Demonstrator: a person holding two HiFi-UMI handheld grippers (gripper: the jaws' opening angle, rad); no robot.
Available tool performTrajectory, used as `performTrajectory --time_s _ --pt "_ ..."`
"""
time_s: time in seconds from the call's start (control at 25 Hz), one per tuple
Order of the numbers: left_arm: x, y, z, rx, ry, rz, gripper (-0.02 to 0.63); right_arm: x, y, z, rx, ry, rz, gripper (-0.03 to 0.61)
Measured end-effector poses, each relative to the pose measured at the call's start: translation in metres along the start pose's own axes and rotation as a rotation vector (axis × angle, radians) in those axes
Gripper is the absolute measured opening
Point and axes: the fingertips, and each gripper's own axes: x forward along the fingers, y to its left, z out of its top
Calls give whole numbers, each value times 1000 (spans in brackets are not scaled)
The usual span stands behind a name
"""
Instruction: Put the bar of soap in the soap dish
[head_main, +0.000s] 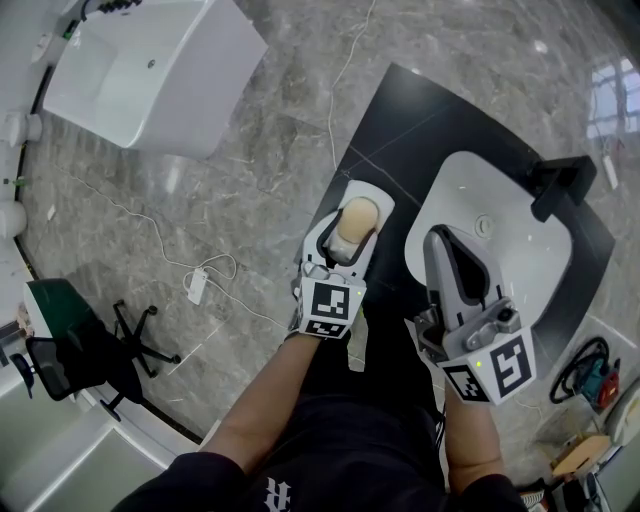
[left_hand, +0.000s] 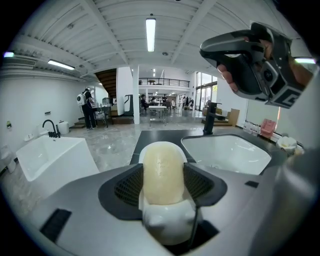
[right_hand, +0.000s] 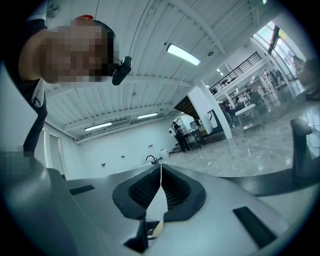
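A beige bar of soap (head_main: 358, 215) sits between the jaws of my left gripper (head_main: 350, 238), which is shut on it. Directly under the bar lies the white soap dish (head_main: 381, 193) on the black counter (head_main: 420, 130); I cannot tell whether the bar touches the dish. In the left gripper view the soap (left_hand: 162, 170) stands upright between the dark pads, with the dish's rim (left_hand: 185, 156) showing just behind it. My right gripper (head_main: 445, 238) hangs over the sink, shut and empty; its own view shows the right gripper (right_hand: 160, 187) tilted up toward the ceiling.
A white sink basin (head_main: 500, 240) with a black faucet (head_main: 560, 185) lies to the right of the dish. On the floor are a white bathtub (head_main: 150, 70), a black office chair (head_main: 90, 350), a power strip (head_main: 197, 285) and cables. Tools (head_main: 590, 375) lie at the far right.
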Motion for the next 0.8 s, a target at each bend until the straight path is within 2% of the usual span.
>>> performTrajectory --time_s 0.4,0.6,0.8 --pt "-6 0 11 5 -20 16 261 -1 3 -1 9 23 16 9" --pt "-23 0 42 28 -66 19 261 -5 7 4 -7 38 10 9" --pt "-53 -5 89 29 -155 -2 248 -9 23 18 -34 36 15 9"
